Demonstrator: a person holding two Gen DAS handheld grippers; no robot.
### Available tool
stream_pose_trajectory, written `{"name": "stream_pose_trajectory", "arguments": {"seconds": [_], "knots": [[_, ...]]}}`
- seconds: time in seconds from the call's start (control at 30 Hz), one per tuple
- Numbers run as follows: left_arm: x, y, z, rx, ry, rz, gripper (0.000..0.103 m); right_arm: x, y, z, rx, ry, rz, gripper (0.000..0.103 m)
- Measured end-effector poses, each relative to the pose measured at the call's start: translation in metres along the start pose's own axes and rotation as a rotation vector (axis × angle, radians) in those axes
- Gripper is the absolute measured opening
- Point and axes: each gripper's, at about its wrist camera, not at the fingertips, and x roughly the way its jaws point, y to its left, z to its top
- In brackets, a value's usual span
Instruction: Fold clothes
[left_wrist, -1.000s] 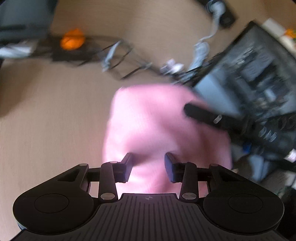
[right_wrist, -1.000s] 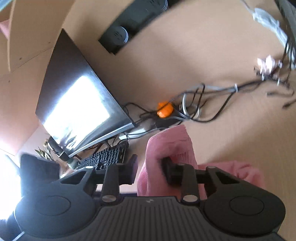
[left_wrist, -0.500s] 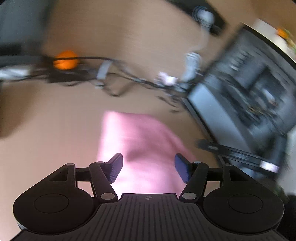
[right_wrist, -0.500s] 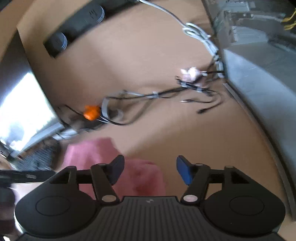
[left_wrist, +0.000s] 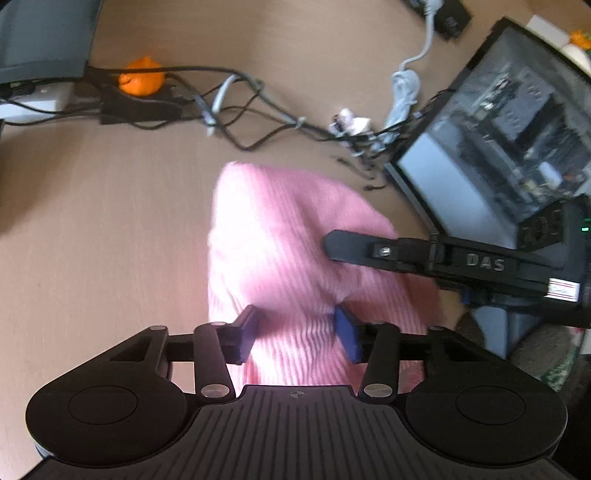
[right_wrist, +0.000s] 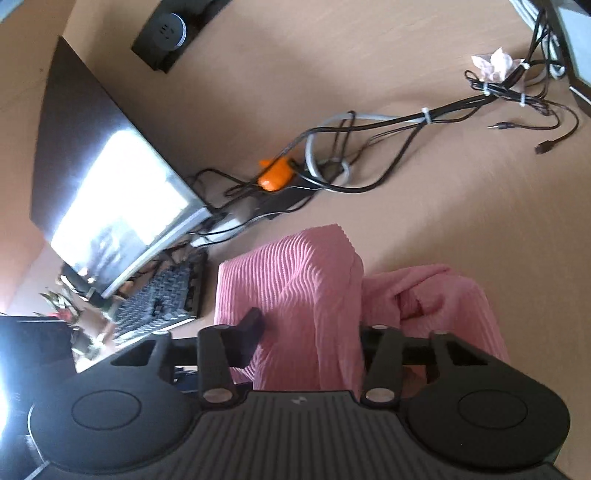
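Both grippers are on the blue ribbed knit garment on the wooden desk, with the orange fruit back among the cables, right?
Only the colour is wrong: the ribbed knit garment is pink, as both wrist views show. Both grippers, left and right, are on it; the orange fruit sits among the cables.

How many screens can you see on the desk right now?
2. One monitor stands at the desk's left side, beside the keyboard. A second screen stands at the right, beyond the pink garment. Others may be out of view.
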Motion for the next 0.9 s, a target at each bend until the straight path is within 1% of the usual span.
{"name": "stream_pose_trajectory", "arguments": {"seconds": [0.1, 0.17, 0.2, 0.27, 0.33, 0.37, 0.4, 0.43, 0.5, 0.53, 0.57, 0.6, 0.63, 0.7, 0.73, 0.77, 0.83, 0.9], "knots": [[-0.009, -0.012, 0.004, 0.031, -0.012, -0.019, 0.047, -0.011, 0.007, 0.002, 0.005, -0.014, 0.02, 0.039], [-0.012, -0.023, 0.009, 0.057, -0.024, -0.045, 0.047, -0.026, 0.003, 0.006, -0.015, -0.047, -0.028, 0.037], [-0.013, -0.03, 0.012, 0.077, -0.032, -0.06, 0.047, -0.033, 0.001, 0.008, -0.025, -0.063, -0.052, 0.033], [-0.012, -0.041, 0.018, 0.114, -0.04, -0.083, 0.05, -0.047, -0.004, 0.013, -0.045, -0.096, -0.1, 0.032], [-0.002, -0.05, 0.021, 0.155, -0.028, -0.069, 0.053, -0.061, -0.008, 0.017, -0.065, -0.129, -0.149, 0.032], [0.005, -0.053, 0.022, 0.171, -0.014, -0.056, 0.053, -0.067, -0.01, 0.018, -0.08, -0.143, -0.185, 0.033], [0.01, -0.055, 0.021, 0.182, 0.003, -0.044, 0.054, -0.065, -0.015, 0.016, -0.123, -0.139, -0.297, 0.036], [0.013, -0.057, 0.02, 0.19, 0.014, -0.039, 0.055, -0.064, -0.019, 0.013, -0.167, -0.135, -0.408, 0.036], [0.014, -0.056, 0.02, 0.187, 0.017, -0.042, 0.061, -0.061, -0.028, 0.007, -0.247, -0.127, -0.616, 0.037], [0.013, -0.052, 0.022, 0.173, 0.011, -0.033, 0.064, -0.064, -0.032, 0.005, -0.243, -0.126, -0.619, 0.045], [0.012, -0.048, 0.024, 0.156, 0.003, -0.021, 0.066, -0.069, -0.035, 0.004, -0.225, -0.133, -0.607, 0.053], [0.012, -0.043, 0.027, 0.14, -0.004, -0.01, 0.066, -0.074, -0.037, 0.003, -0.212, -0.141, -0.597, 0.066], [0.013, -0.037, 0.03, 0.122, -0.012, 0.014, 0.067, -0.077, -0.036, 0.002, -0.222, -0.154, -0.605, 0.07], [0.016, -0.028, 0.037, 0.106, -0.021, 0.071, 0.068, -0.082, -0.031, 0.001, -0.252, -0.179, -0.618, 0.072], [0.018, -0.024, 0.041, 0.099, -0.026, 0.099, 0.068, -0.084, -0.027, 0.0, -0.265, -0.193, -0.608, 0.079], [0.022, -0.021, 0.043, 0.103, -0.024, 0.126, 0.068, -0.086, -0.023, 0.0, -0.274, -0.206, -0.584, 0.084], [0.03, -0.017, 0.047, 0.115, -0.013, 0.166, 0.068, -0.085, -0.011, 0.0, -0.304, -0.224, -0.517, 0.097], [0.04, -0.015, 0.049, 0.127, 0.006, 0.189, 0.069, -0.078, -0.002, -0.005, -0.369, -0.199, -0.485, 0.103]]}}
